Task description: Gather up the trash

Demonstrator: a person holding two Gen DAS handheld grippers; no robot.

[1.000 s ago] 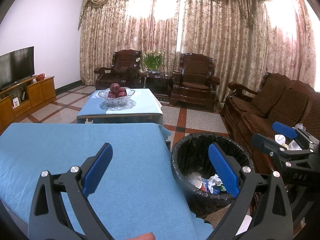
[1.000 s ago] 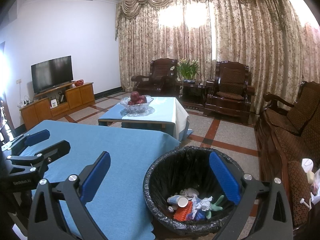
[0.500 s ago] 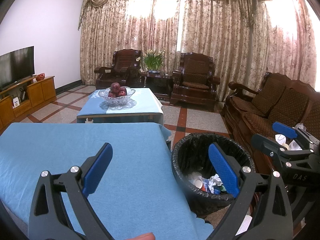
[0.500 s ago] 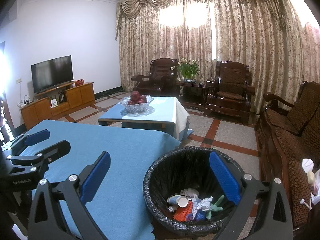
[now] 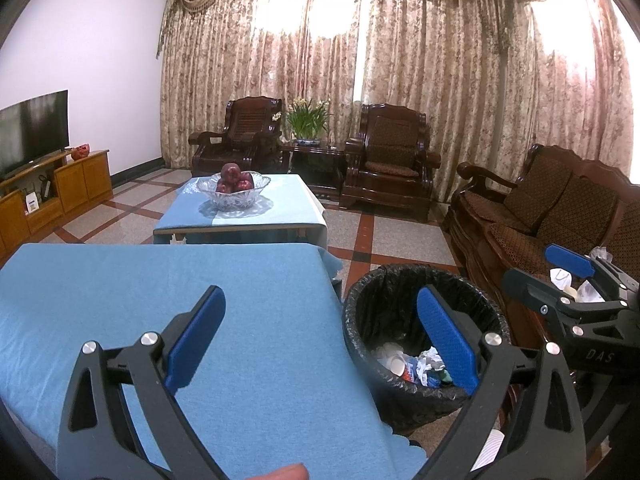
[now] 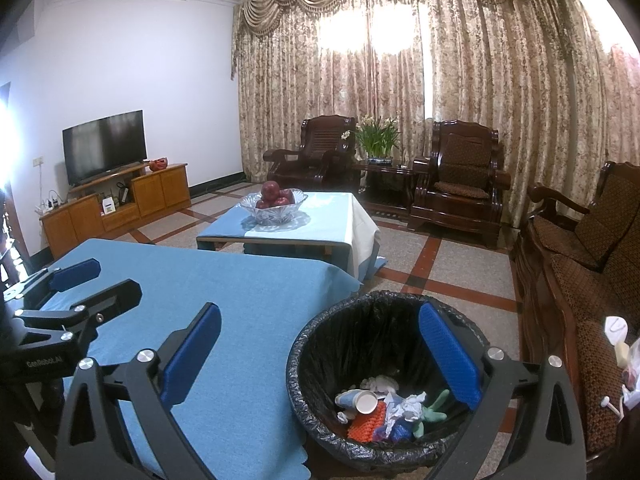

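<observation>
A black-lined trash bin stands on the floor by the right edge of the blue-clothed table. Inside lie a paper cup, crumpled paper, an orange piece and a green piece. The bin also shows in the left wrist view. My right gripper is open and empty, above the bin's near rim. My left gripper is open and empty, over the table's right edge. The table top bears nothing.
A second low table with a glass bowl of apples stands beyond. Wooden armchairs and a sofa line the back and right. A TV cabinet stands left. Small white items lie on the sofa.
</observation>
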